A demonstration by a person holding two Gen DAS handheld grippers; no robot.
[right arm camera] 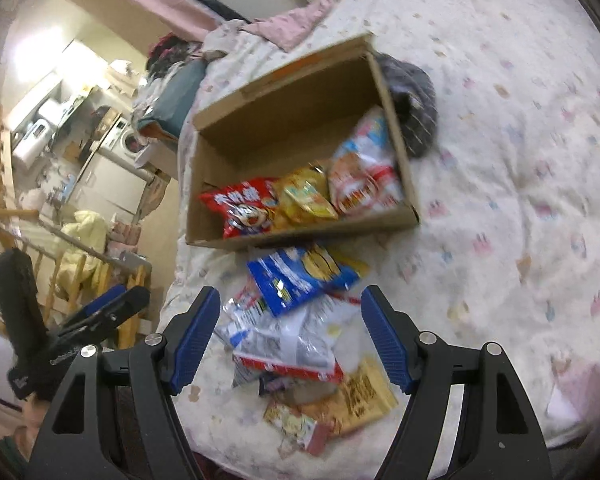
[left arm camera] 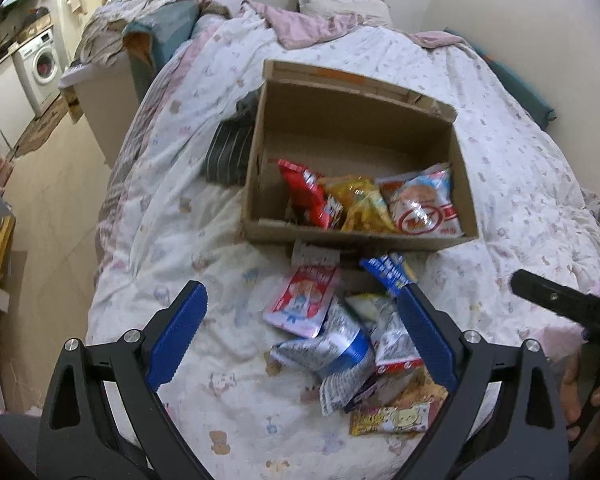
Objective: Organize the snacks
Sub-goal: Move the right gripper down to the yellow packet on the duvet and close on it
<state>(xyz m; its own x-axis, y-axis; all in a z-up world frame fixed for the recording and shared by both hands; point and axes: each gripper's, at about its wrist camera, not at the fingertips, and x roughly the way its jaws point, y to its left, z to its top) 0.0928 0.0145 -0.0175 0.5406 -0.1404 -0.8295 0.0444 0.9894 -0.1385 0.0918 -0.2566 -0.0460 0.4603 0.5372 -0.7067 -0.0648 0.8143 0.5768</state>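
An open cardboard box [left arm camera: 380, 116] [right arm camera: 260, 120] sits on the bed. Inside it lie a red packet [left arm camera: 308, 196] [right arm camera: 244, 204], a yellow packet [left arm camera: 360, 200] [right arm camera: 306, 198] and a white-and-red packet [left arm camera: 424, 204] [right arm camera: 364, 176]. In front of the box lies a pile of loose snack packets [left arm camera: 340, 336] [right arm camera: 300, 336], with a blue packet [right arm camera: 300, 276] on top. My left gripper [left arm camera: 302, 306] is open and empty, above the pile. My right gripper [right arm camera: 290, 308] is open and empty, also above the pile.
The bed has a white patterned duvet [left arm camera: 520, 184] [right arm camera: 500, 160]. A dark striped cloth [left arm camera: 228, 152] [right arm camera: 414, 96] lies beside the box. A washing machine [left arm camera: 40, 64] and clutter stand off to the left. A wooden rail [right arm camera: 68, 272] is at the left.
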